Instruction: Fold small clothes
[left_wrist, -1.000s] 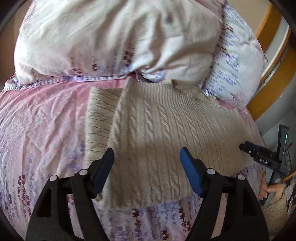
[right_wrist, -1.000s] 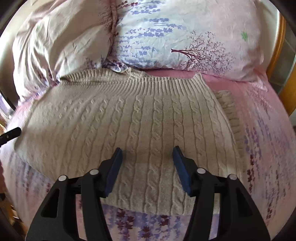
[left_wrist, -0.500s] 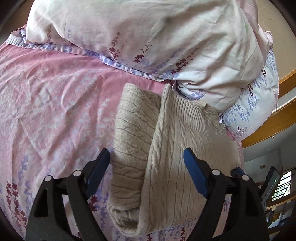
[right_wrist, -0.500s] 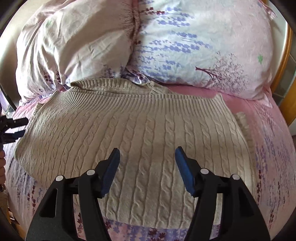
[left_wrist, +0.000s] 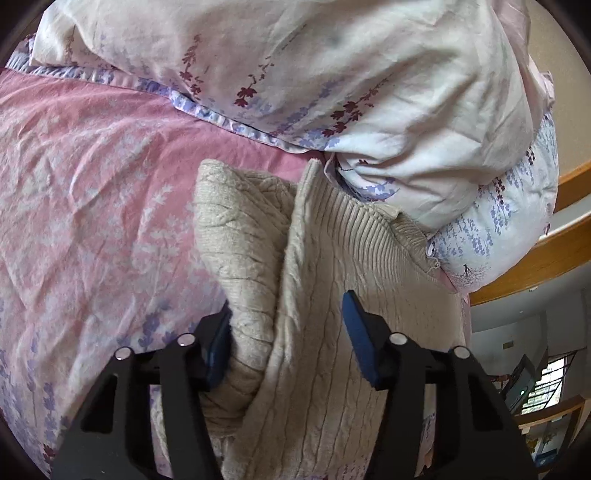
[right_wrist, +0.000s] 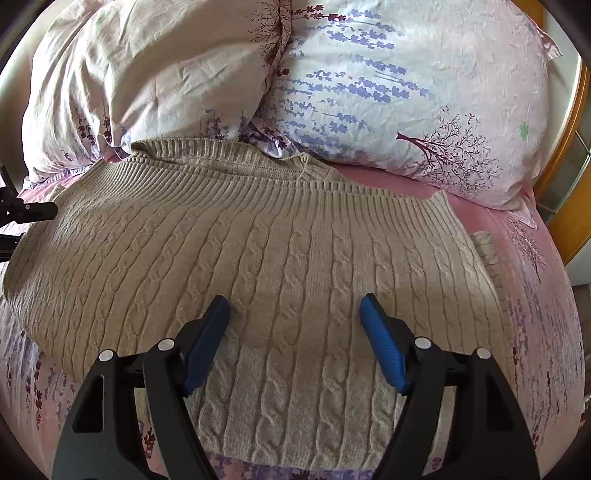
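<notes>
A beige cable-knit sweater (right_wrist: 280, 258) lies flat on the pink floral bedsheet (left_wrist: 92, 184), its ribbed hem toward the pillows. In the left wrist view the sweater (left_wrist: 325, 332) shows its left edge, with a folded sleeve (left_wrist: 240, 236) under the body panel. My left gripper (left_wrist: 286, 332) is open, its jaws astride the sweater's edge, the left pad against the folded sleeve. My right gripper (right_wrist: 293, 332) is open, low over the sweater's near middle. The left gripper's tip (right_wrist: 33, 212) shows at the far left of the right wrist view.
Two floral pillows (right_wrist: 388, 85) lie against the sweater's far edge. A wooden bed frame (left_wrist: 546, 258) runs at the right. The room beyond with a window (left_wrist: 546, 387) shows at the lower right of the left wrist view.
My left gripper has swung to the sweater's left edge and moved in until its jaws straddle the folded sleeve and body edge. My right gripper has eased slightly nearer over the sweater.
</notes>
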